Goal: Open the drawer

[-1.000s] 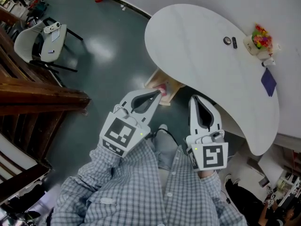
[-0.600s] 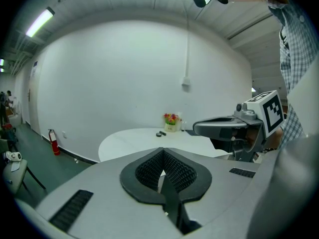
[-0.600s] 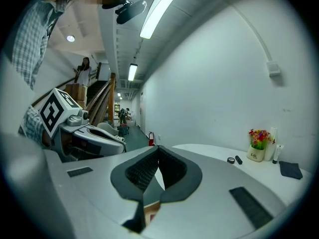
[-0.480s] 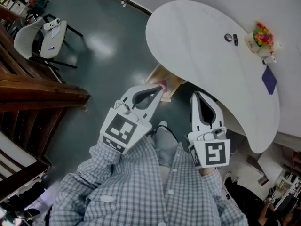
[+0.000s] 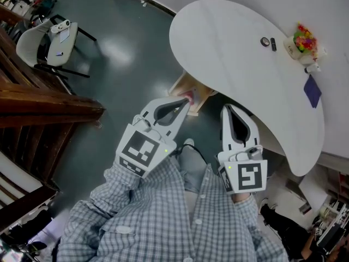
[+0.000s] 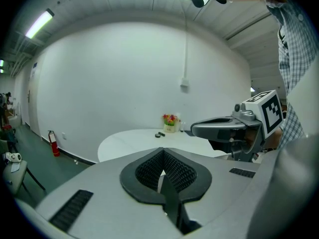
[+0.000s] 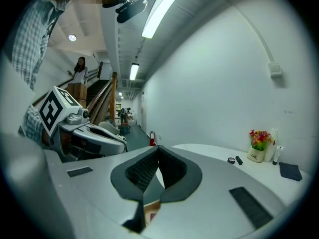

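Head view: the person in the plaid shirt has both grippers held out over the gray floor (image 5: 125,64). The left gripper (image 5: 184,106) points at a wooden box sticking out from under the white tabletop (image 5: 229,42). Pretty sure that's the drawer (image 5: 182,89), though the angle's rough and I can't tell if they touch. The right gripper (image 5: 228,109) sits near the tabletop edge, apart from the drawer.

Left gripper view: its fingers (image 6: 224,193) are pressed together at the tips with nothing between them. A flower pot (image 6: 170,123) stands on the tabletop beyond.

Right gripper view: fingers together here too, holding nothing.
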{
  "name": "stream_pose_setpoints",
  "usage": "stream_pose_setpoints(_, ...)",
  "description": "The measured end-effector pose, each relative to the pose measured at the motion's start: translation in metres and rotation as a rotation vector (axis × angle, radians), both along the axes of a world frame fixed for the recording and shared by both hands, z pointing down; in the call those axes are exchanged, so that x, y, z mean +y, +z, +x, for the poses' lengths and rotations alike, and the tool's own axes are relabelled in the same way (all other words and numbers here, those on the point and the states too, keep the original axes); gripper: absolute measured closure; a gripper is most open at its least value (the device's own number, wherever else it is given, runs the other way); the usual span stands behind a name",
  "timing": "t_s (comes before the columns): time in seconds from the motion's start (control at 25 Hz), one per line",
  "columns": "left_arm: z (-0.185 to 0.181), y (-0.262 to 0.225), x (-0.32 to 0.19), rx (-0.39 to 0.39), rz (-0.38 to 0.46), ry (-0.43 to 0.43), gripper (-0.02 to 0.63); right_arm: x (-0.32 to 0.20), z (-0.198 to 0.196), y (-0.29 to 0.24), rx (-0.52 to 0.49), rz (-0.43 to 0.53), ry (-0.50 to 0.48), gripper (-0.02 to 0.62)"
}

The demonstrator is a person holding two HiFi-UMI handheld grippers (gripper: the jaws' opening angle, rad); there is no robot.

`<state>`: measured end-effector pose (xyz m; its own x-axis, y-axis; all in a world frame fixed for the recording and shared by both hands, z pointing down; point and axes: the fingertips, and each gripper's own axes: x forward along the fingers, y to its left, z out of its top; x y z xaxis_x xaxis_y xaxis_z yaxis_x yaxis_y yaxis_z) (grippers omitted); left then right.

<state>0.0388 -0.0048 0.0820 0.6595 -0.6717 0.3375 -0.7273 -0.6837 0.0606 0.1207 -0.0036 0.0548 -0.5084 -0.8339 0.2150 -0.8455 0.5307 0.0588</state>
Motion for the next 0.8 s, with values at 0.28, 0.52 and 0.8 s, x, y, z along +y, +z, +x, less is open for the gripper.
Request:
stream_pose_setpoints(0.28, -0.0004, 0.0001, 0.0038, 0.010, -0.008, -0.004, 0.601, 0.0046, 0.0036, 0.0008, 0.004, -0.005, 0.010, 0.586)
stream_pose_setpoints(0.52, 0.0009, 0.0001, 0.0067, 0.013, -0.010, -0.003, 0.601, 0.0062, 0.0058, 0.0018, 0.011, -0.010, 0.012, 0.586)
stream_pose_setpoints(0.8, -0.0046, 0.0006, 0.0104, 0.024, -0.013, -0.008, 0.601, 0.0100, 0.0006, 0.0053, 0.014, -0.016, 0.011, 0.586)
